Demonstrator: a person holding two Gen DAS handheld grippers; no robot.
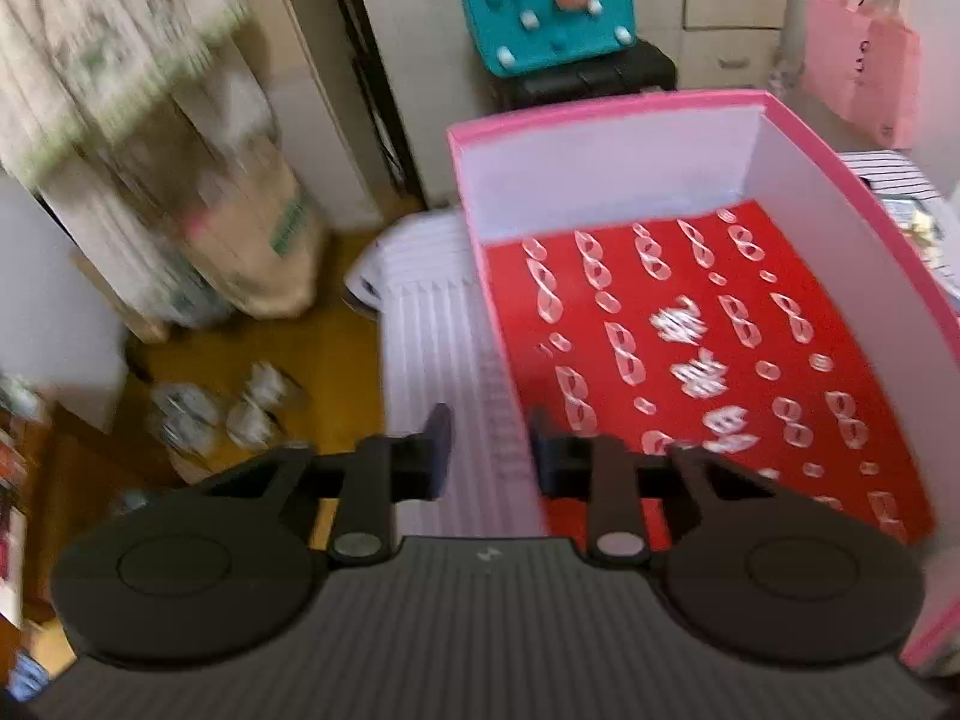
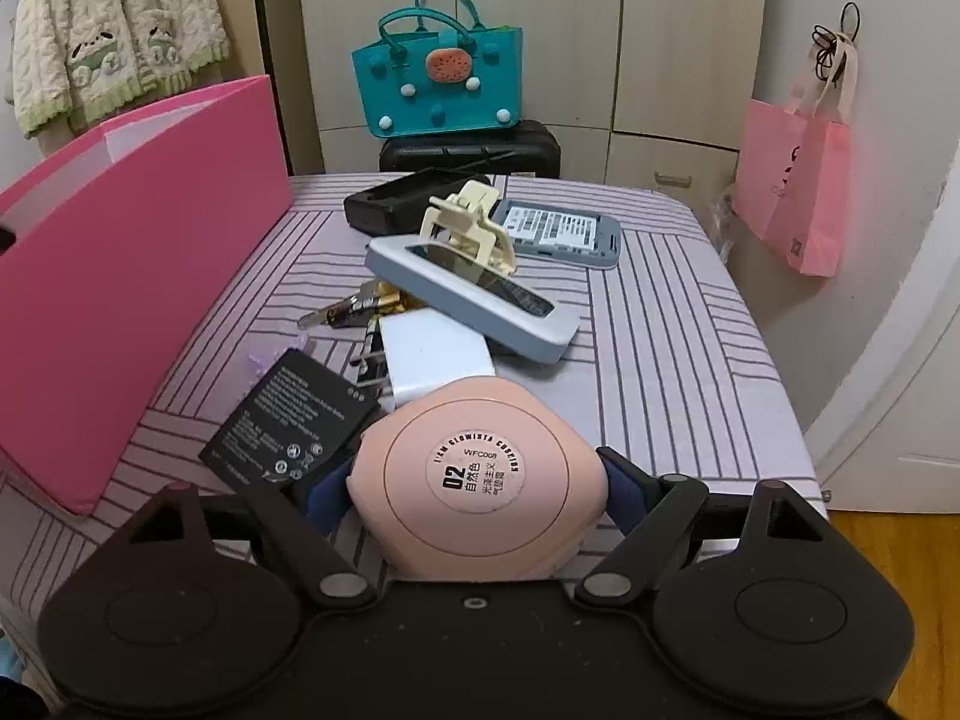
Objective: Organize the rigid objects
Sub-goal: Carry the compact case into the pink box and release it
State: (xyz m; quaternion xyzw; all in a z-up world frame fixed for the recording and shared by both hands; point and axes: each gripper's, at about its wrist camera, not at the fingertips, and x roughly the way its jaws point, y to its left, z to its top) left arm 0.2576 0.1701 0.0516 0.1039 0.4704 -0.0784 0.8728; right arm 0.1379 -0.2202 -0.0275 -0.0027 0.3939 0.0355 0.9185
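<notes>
My right gripper is shut on a round pink compact case with a label on its lid, held just above the striped table. Ahead of it lie a black battery, a white plug adapter, a grey-white device, a cream hair claw, a small battery, a grey labelled case and a black case. The pink box stands at the left. My left gripper straddles the left wall of the pink box, whose red patterned floor holds nothing. The gap between its jaws is narrow.
A teal handbag sits on a black case behind the table. A pink bag hangs at the right wall. Clothes hang at the left. Shoes lie on the wooden floor left of the table.
</notes>
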